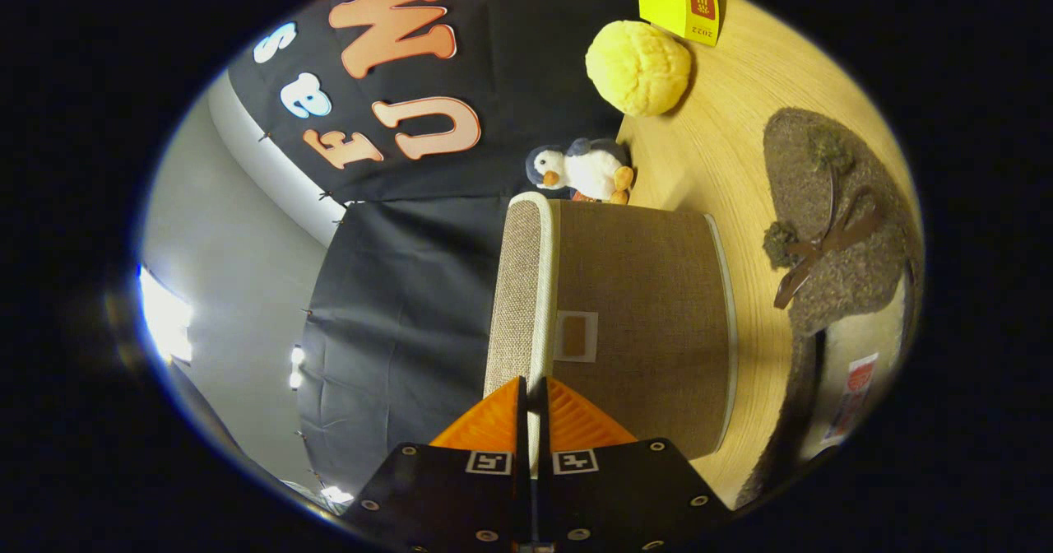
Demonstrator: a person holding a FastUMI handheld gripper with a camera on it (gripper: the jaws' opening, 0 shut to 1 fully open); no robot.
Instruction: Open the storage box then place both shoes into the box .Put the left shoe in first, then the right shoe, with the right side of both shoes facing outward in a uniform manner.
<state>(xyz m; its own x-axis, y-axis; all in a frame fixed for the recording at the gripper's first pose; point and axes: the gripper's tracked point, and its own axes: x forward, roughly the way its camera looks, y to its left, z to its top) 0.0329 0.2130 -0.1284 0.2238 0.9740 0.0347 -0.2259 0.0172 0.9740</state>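
With camera rolled sideways, gripper (pixel 533 397) nearly closed, fingers pinching pale rim of box (pixel 642 322) lid (pixel 520 290), rim running straight ahead between them. Box stands on table (pixel 732 117); judged step: lift lid. Shoe (pixel 831 232) beside box, toward table edge, untouched.

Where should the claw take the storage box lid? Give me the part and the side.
Take the lid by its piped rim, which juts past the storage box wall. Come edge-on from the near side, one finger on each face; the claw sits closed there on that thin edge.
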